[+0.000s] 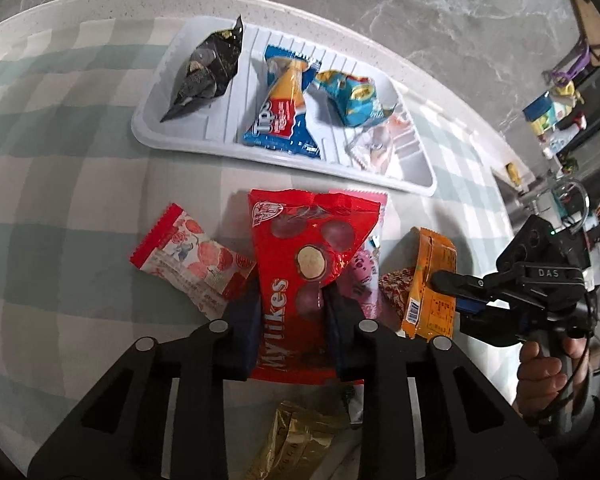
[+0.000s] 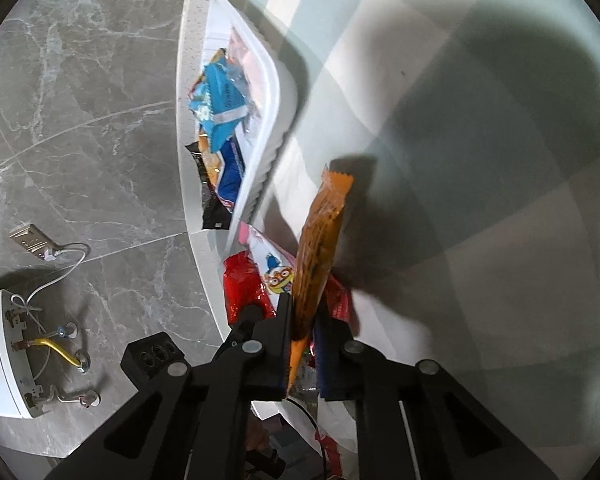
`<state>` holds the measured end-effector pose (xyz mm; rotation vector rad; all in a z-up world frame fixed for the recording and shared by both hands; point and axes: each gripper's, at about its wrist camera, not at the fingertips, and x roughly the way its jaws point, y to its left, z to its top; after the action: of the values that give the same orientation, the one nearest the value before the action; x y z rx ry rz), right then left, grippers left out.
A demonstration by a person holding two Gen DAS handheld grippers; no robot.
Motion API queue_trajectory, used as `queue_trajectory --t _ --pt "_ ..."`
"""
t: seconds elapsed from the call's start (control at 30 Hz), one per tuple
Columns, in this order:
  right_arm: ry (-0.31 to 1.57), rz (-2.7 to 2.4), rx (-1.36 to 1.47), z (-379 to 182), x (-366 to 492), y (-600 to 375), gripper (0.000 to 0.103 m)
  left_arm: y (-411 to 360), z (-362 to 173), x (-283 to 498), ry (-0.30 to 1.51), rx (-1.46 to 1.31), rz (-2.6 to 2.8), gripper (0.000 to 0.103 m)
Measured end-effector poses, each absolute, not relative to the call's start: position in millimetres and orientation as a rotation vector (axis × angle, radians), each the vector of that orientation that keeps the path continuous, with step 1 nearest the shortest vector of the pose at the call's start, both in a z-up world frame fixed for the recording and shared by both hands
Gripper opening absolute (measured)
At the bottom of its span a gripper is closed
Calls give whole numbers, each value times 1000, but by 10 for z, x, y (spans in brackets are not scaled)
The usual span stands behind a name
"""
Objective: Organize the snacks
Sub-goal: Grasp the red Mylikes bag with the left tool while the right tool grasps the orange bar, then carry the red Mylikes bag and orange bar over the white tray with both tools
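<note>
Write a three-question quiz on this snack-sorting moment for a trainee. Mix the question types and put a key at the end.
1. True or false: the left gripper is shut on the red bag.
2. Multiple choice: what does the right gripper hold? A) the black packet B) the orange packet C) nothing
3. Fill in: the blue packet lies in the white ____.

Key
1. True: both fingers press the bag's sides.
2. B: the packet is pinched between the fingers, while the black one lies in the tray.
3. tray.
</note>
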<state>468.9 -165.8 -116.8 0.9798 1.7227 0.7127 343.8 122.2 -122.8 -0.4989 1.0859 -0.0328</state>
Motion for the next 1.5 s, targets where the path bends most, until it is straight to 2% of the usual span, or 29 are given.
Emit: queue_trajectory --t 0.77,1.5 --pt "1652 796 1034 -857 4797 -1752 9 1464 -967 3265 1001 -605 -61 24" --pt "1551 813 1060 -672 5407 -1661 9 1772 -716 3744 944 -627 -40 24"
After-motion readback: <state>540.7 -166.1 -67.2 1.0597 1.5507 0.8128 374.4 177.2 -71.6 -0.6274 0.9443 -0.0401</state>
